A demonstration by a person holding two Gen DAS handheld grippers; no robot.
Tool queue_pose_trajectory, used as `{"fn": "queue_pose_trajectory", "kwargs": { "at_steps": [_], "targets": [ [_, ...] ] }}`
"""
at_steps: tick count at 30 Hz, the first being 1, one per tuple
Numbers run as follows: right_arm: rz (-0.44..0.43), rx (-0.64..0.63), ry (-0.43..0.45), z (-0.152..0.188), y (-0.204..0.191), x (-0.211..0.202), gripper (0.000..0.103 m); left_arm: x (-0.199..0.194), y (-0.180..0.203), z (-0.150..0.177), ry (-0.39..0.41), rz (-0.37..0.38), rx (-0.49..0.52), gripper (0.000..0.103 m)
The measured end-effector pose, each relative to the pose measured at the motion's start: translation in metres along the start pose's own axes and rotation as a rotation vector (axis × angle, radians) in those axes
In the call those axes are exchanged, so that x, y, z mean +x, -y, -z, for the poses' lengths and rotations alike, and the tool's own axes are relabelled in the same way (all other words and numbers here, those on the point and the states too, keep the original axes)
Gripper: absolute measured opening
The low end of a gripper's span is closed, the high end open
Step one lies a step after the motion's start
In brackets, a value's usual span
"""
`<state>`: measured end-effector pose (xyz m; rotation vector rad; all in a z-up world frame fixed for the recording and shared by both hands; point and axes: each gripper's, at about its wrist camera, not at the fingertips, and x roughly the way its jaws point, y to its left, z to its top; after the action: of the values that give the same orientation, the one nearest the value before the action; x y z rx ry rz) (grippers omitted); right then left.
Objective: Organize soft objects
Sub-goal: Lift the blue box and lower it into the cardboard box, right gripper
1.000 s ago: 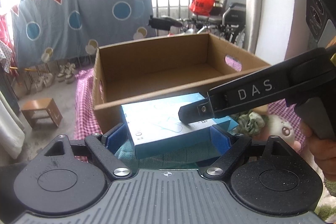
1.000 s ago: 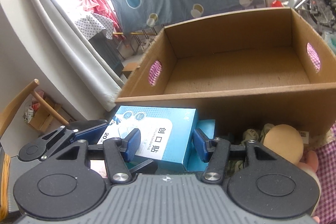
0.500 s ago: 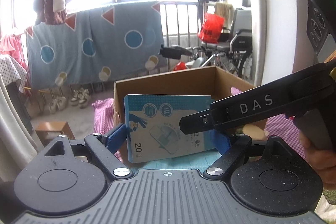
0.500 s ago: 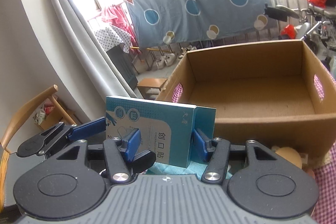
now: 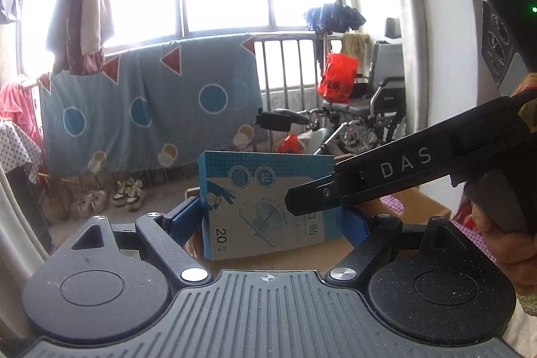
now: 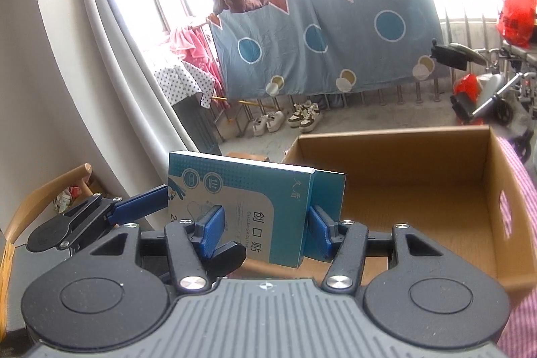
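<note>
A blue bandage box [image 5: 255, 190] stands upright in the air, held from two sides. My left gripper [image 5: 270, 218] is shut on it, a blue pad at each side edge. My right gripper [image 6: 265, 232] is also shut on the bandage box [image 6: 268, 200], with its pads on the front and back faces. In the left wrist view the right gripper's black finger [image 5: 335, 190] crosses the box front. In the right wrist view the left gripper's blue finger [image 6: 141, 207] touches the box's left edge. The open cardboard box [image 6: 419, 190] lies just behind and below, with nothing visible inside.
A red checked cloth [image 6: 523, 183] covers the table under the cardboard box. A wooden chair [image 6: 40, 196] stands at the left. Behind are a hanging blue sheet [image 5: 151, 109], shoes [image 6: 285, 119], a wheelchair [image 5: 379, 109] and a person's hand [image 5: 506, 243].
Both grippers rose with the bandage box, lifting it off the table in front of the cardboard box and tipping it upright. The view swung up towards the window.
</note>
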<state>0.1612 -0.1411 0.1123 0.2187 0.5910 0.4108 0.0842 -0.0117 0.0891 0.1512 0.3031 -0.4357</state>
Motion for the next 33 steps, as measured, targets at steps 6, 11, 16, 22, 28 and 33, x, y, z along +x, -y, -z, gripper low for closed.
{"fn": "queue_pose_trajectory", "kwargs": {
  "at_steps": [6,11,16,22,28,33],
  "targets": [
    [-0.011,0.013,-0.084,-0.041,0.033,0.047,0.058,0.051,-0.013,-0.013,-0.062,0.025,-0.036,0.086],
    [-0.032,0.100,-0.223,-0.063,0.074,0.103,0.058,0.105,-0.020,-0.015,-0.181,0.040,-0.044,0.086],
    [-0.047,0.209,-0.367,-0.069,0.119,0.165,0.058,0.164,-0.032,-0.003,-0.355,0.045,-0.111,0.086],
    [0.011,0.290,-0.492,-0.056,0.162,0.232,0.058,0.205,-0.035,0.012,-0.477,-0.033,-0.058,0.086],
    [0.026,0.337,-0.527,-0.041,0.178,0.240,0.058,0.161,-0.059,0.000,-0.416,-0.029,-0.110,0.092],
    [0.025,0.345,-0.580,-0.048,0.171,0.249,0.058,0.097,-0.091,-0.003,-0.314,-0.042,-0.169,0.101]
  ]
}}
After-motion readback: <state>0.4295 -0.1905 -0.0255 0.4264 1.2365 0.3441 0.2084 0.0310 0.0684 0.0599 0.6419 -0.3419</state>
